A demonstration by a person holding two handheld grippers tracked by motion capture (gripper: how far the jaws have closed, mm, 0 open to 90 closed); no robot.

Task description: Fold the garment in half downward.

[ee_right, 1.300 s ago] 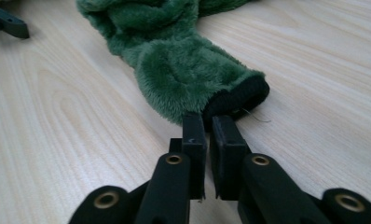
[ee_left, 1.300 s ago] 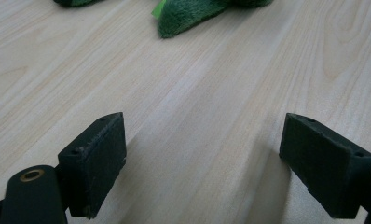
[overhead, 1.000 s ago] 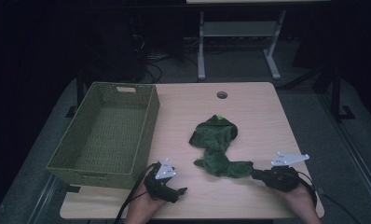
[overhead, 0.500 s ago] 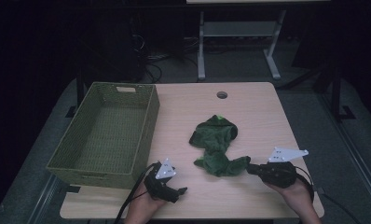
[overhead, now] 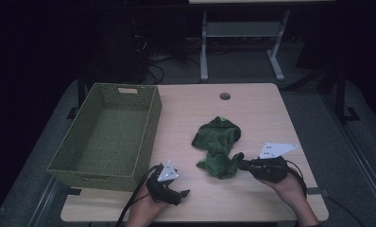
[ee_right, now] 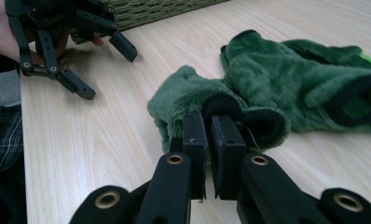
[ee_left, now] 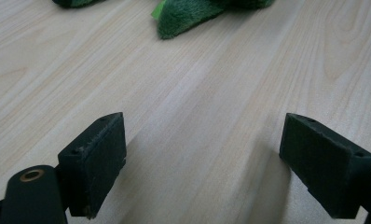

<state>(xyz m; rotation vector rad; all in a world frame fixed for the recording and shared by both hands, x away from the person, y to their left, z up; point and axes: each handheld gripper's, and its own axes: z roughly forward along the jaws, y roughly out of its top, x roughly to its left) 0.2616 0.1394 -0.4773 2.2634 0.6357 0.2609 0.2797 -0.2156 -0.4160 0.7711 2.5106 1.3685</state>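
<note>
A green plush cloth (overhead: 217,142) with black-trimmed openings lies crumpled on the wooden table (overhead: 191,109), right of centre. My right gripper (overhead: 240,161) is at its near right end. In the right gripper view its jaws (ee_right: 210,126) stand almost together, pinching the black-edged fold of the cloth (ee_right: 286,79). My left gripper (overhead: 183,193) rests near the table's front edge, open, with bare wood between its jaws (ee_left: 202,158). The cloth's tip (ee_left: 188,14) lies ahead of it. The left gripper (ee_right: 104,60) also appears at the upper left of the right gripper view.
A green woven basket (overhead: 148,127) stands empty on the table's left side, and its wall (ee_right: 165,9) shows beyond the left gripper. A cable hole (overhead: 225,96) sits near the far edge. Beyond the table stands a metal frame (overhead: 243,38) on a dark floor.
My right gripper has moved left and slightly up, and the near end of the green cloth has bunched toward the middle with it. The left gripper has stayed in place.
</note>
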